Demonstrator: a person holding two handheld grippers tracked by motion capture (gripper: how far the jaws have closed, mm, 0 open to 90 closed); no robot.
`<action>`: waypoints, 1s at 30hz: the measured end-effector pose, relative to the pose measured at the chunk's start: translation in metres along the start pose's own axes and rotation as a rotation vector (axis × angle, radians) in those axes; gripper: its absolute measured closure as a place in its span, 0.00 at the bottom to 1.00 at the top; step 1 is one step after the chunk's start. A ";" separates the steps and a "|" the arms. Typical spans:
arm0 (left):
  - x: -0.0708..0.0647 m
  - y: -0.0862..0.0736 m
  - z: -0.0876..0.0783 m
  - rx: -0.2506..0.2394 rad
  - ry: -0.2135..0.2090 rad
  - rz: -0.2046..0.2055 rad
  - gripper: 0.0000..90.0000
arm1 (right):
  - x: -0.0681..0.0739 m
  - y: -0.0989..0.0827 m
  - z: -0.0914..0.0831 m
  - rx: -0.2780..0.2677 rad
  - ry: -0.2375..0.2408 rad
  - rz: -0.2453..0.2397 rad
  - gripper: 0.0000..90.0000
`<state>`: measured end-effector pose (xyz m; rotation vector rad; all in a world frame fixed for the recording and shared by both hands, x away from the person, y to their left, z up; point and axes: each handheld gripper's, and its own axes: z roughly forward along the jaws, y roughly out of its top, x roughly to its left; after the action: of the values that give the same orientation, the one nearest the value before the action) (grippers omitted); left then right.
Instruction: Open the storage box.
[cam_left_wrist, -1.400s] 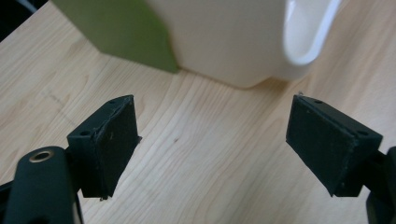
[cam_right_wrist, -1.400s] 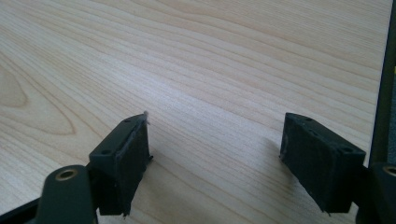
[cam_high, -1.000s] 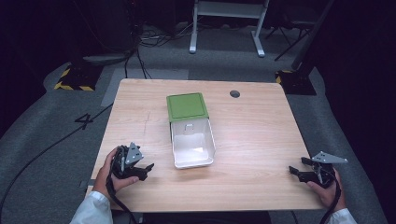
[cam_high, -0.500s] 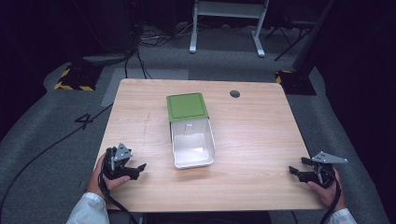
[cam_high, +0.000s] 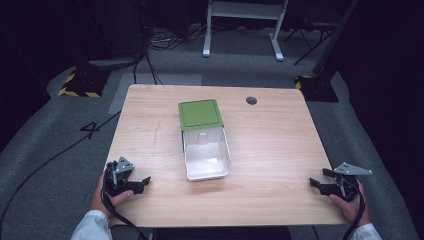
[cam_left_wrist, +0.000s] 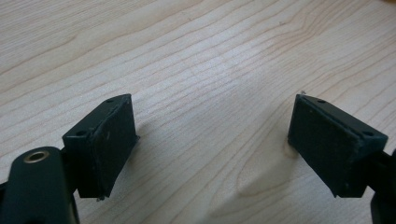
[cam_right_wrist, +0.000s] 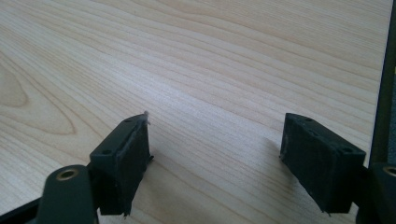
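A white open box (cam_high: 206, 159) with a green lid (cam_high: 200, 114) hinged back lies in the middle of the wooden table (cam_high: 270, 145). It looks empty. My left gripper (cam_high: 141, 183) rests at the table's front left corner, held by a hand, jaws pointing right toward the box. In the left gripper view the left gripper (cam_left_wrist: 212, 140) stands open over bare wood. My right gripper (cam_high: 317, 181) sits at the front right corner, jaws pointing left. In the right gripper view the right gripper (cam_right_wrist: 215, 158) is open with nothing between its pads.
A small dark round hole (cam_high: 251, 100) marks the table's far side. Beyond the table are grey floor, cables, a yellow-black striped base (cam_high: 80, 90) and a white stand's legs (cam_high: 242, 30). Bare wood lies on both sides of the box.
My left gripper has drawn back toward the table's front left corner and turned slightly. The right gripper and the box have stayed put.
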<state>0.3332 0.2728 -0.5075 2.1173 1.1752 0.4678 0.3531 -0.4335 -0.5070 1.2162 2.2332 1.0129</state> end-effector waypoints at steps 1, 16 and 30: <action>0.000 0.000 0.000 0.000 0.000 0.000 0.17 | 0.000 0.000 0.000 0.000 -0.001 -0.001 0.27; 0.001 0.002 0.001 0.005 -0.012 0.005 0.16 | 0.000 0.000 0.000 0.000 -0.006 -0.001 0.26; 0.001 0.002 0.002 0.003 -0.011 0.002 0.16 | 0.000 0.000 0.000 0.000 -0.004 0.000 0.26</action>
<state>0.3358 0.2724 -0.5075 2.1216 1.1677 0.4547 0.3533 -0.4335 -0.5072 1.2165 2.2307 1.0099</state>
